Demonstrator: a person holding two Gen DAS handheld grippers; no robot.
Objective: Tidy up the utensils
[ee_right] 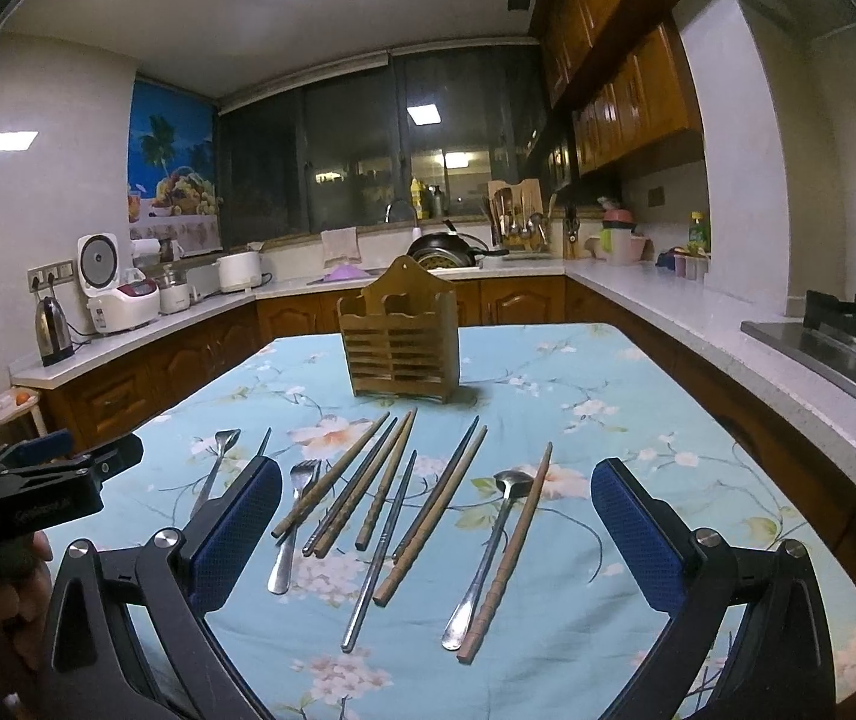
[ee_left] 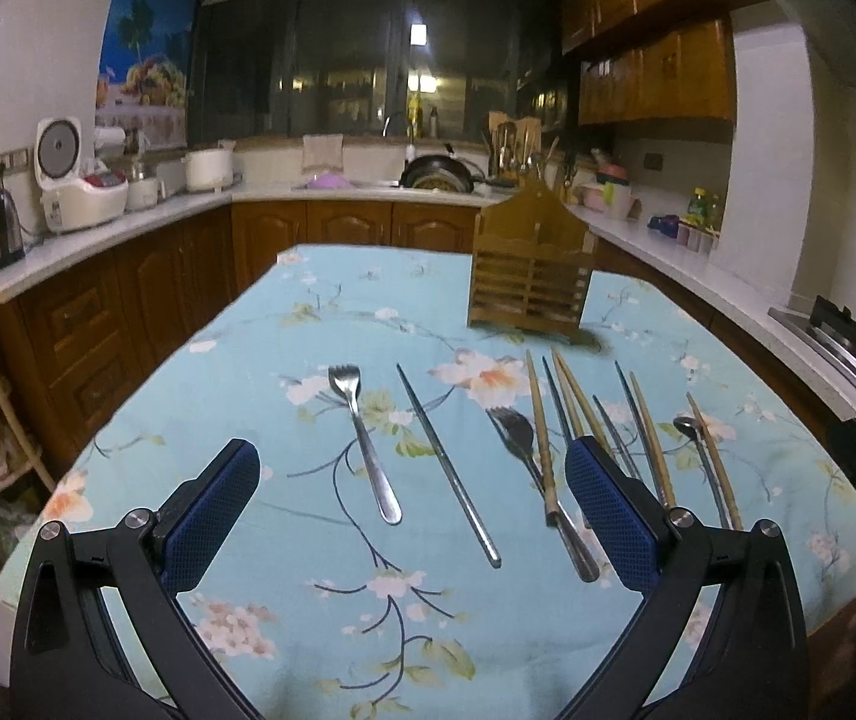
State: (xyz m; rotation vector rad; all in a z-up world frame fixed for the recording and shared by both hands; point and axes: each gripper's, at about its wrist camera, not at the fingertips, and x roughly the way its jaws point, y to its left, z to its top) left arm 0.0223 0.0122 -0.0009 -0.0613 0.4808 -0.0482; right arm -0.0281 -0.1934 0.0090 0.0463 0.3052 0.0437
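Note:
Utensils lie in a row on the flowered blue tablecloth (ee_left: 260, 372). On the left lie a steel fork (ee_left: 365, 444) and a metal chopstick (ee_left: 445, 462), between the fingers of my open left gripper (ee_left: 413, 450), which hovers above them. To the right are a second fork (ee_right: 296, 516), several wooden chopsticks (ee_right: 332, 480), another metal chopstick (ee_right: 380, 552), a spoon (ee_right: 487, 546) and a wooden chopstick (ee_right: 508, 552) beside it. My right gripper (ee_right: 436, 471) hangs open over this group, holding nothing. A slatted wooden utensil holder (ee_right: 401, 342) stands upright behind the row.
Kitchen counters (ee_right: 667, 306) wrap around the table on the left, back and right. A stove (ee_right: 847, 342) sits on the right counter, a kettle (ee_left: 2, 228) and rice cooker (ee_left: 80, 192) on the left. A person's hand (ee_right: 26, 588) shows at the left edge.

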